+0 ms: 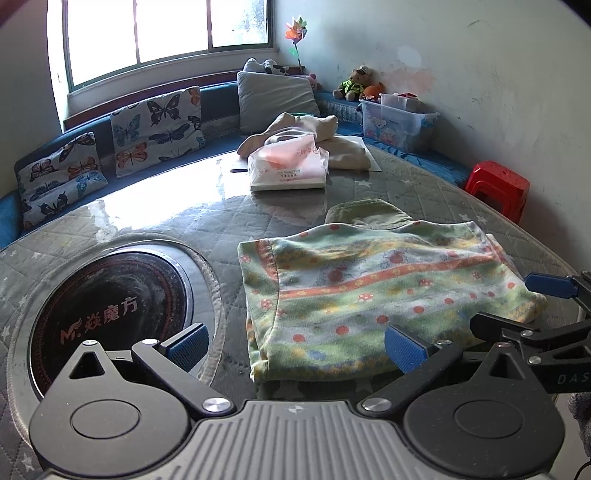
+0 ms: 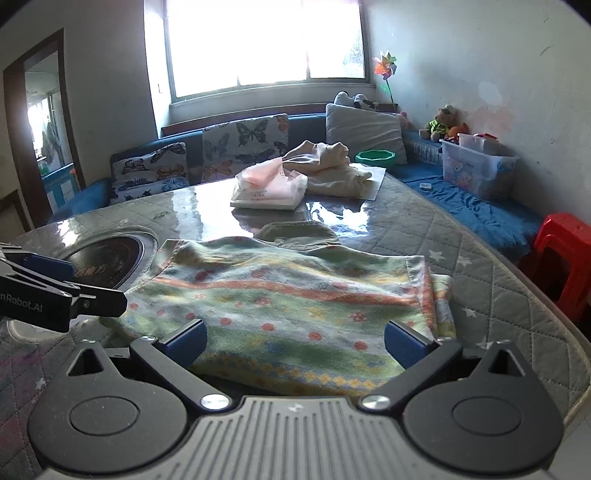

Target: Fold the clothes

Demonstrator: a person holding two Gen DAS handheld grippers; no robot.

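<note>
Folded patterned garment [image 1: 373,295], green with orange bands and small red dots, lying flat on the quilted worktop [image 1: 140,229] under a glossy clear cover, toward the near right part of the surface. Just beyond it, touching its far edge, a smaller olive-green cloth [image 1: 365,214], partly tucked under. Left tool [image 1: 295,345] spread wide, released, gripping nothing, blue pads [image 1: 188,347] apart, one over the edge of the round black cooktop [image 1: 107,306] set into the worktop, the other above the garment's near edge. Right tool [image 2: 295,341] likewise spread wide and empty, both blue pads [image 2: 404,341] poised over the near hem of the garment, whether touching the fabric hard to tell. Each tool visible in the other's view, at the frame edge beside the garment. Further back on the worktop, a soft pack of tissues [image 1: 288,166] in white and pink wrap, and behind it a rumpled cream garment [image 1: 314,136] heaped partly on a white sheet. Along the far side, a blue bench seat with butterfly cushions [image 1: 155,129] and a grey pillow [image 1: 275,99] under a bright window [image 1: 166,33]. At the right, a clear storage bin [image 1: 399,122] on the seat, plush toys [image 1: 356,83] in the corner, a pinwheel [image 1: 295,33] against the wall, and a red plastic stool [image 1: 498,188] beside the worktop.
</note>
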